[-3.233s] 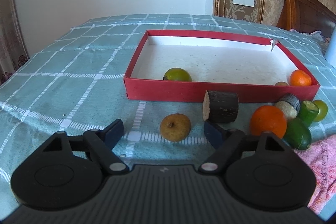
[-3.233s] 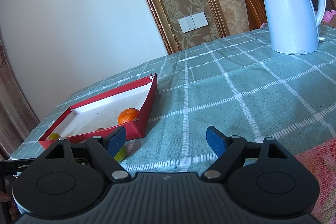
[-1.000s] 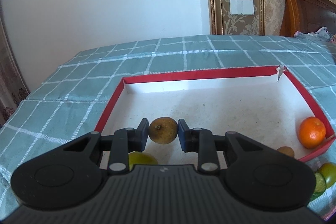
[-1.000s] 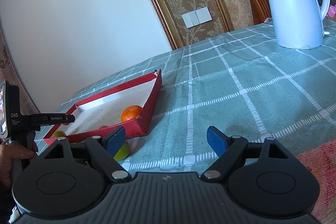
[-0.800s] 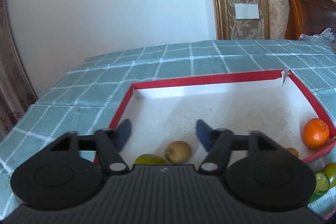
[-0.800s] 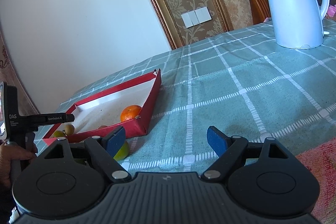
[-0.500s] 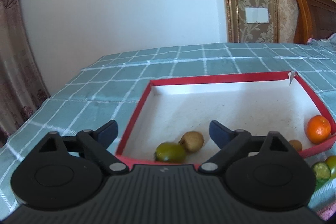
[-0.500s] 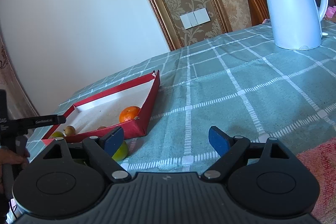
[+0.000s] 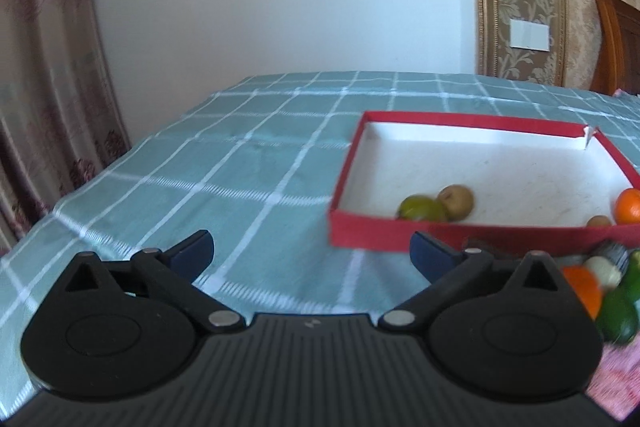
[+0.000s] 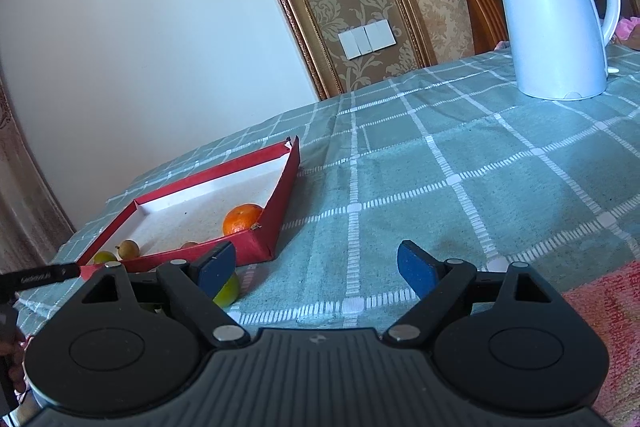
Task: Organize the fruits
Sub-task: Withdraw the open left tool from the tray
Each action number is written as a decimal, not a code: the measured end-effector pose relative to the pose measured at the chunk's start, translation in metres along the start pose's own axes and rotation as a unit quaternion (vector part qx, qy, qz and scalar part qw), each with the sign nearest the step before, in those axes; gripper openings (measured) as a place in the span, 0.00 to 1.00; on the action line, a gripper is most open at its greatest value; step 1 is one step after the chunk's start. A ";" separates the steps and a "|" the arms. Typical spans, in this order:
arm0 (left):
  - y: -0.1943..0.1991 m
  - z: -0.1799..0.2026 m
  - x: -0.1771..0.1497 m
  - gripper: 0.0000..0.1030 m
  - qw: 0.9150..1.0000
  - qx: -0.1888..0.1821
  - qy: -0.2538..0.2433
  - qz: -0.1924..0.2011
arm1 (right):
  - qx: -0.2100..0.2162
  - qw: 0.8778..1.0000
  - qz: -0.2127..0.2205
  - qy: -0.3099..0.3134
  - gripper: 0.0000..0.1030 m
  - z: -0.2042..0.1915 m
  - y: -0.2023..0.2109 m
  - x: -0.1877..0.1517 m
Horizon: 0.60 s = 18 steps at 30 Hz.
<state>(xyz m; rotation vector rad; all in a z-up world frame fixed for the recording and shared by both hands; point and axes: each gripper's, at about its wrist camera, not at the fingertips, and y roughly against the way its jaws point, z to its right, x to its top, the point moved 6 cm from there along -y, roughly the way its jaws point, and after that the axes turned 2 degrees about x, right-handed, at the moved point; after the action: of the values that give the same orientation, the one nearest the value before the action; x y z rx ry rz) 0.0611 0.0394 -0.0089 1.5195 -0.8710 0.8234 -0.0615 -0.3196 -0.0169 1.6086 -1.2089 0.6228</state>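
A red box [image 9: 404,231] with a white floor sits on the green checked cloth. In it lie a brown pear [image 9: 456,202] touching a green fruit [image 9: 421,209], a small brown fruit [image 9: 599,221] and an orange [image 9: 629,206]. In front of the box at the right lie an orange [image 9: 582,287], green fruits [image 9: 618,313] and a pale capped piece [image 9: 606,265]. My left gripper [image 9: 312,251] is open and empty, low over the cloth left of the box. My right gripper [image 10: 316,267] is open and empty, right of the box [image 10: 264,247]; a green fruit [image 10: 227,291] peeks by its left finger.
A white electric kettle [image 10: 554,11] stands at the far right of the table. A pink towel [image 10: 600,311] lies at the near right edge. A wooden headboard [image 9: 616,43] and wall are behind. The left gripper's body [image 10: 36,277] shows at the left in the right wrist view.
My left gripper opened and let the brown pear go into the box beside the green fruit, then drew back and to the left. My right gripper stayed nearly still.
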 end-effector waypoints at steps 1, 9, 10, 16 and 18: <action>0.000 -0.005 -0.003 1.00 1.000 0.002 0.005 0.001 | -0.001 1.000 0.001 0.001 0.86 0.000 0.000 0.000; -0.005 -0.026 -0.014 1.00 0.999 -0.006 0.047 -0.007 | -0.008 1.000 0.003 0.028 0.86 -0.008 0.001 0.000; -0.006 -0.025 -0.014 1.00 0.999 -0.008 0.046 -0.009 | -0.007 0.999 0.002 0.040 0.86 -0.012 0.001 -0.001; -0.001 -0.017 -0.014 1.00 1.000 0.014 0.015 0.004 | 0.013 0.991 -0.014 0.129 0.86 -0.047 -0.002 -0.008; -0.002 -0.015 -0.014 1.00 1.000 0.019 0.007 0.003 | 0.022 0.987 -0.017 0.159 0.86 -0.058 -0.003 -0.010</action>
<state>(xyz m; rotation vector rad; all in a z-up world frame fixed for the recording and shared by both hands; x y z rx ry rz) 0.0553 0.0553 -0.0200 1.5428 -0.8549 0.8587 -0.0531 -0.2623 -0.0044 1.4958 -0.9356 0.8537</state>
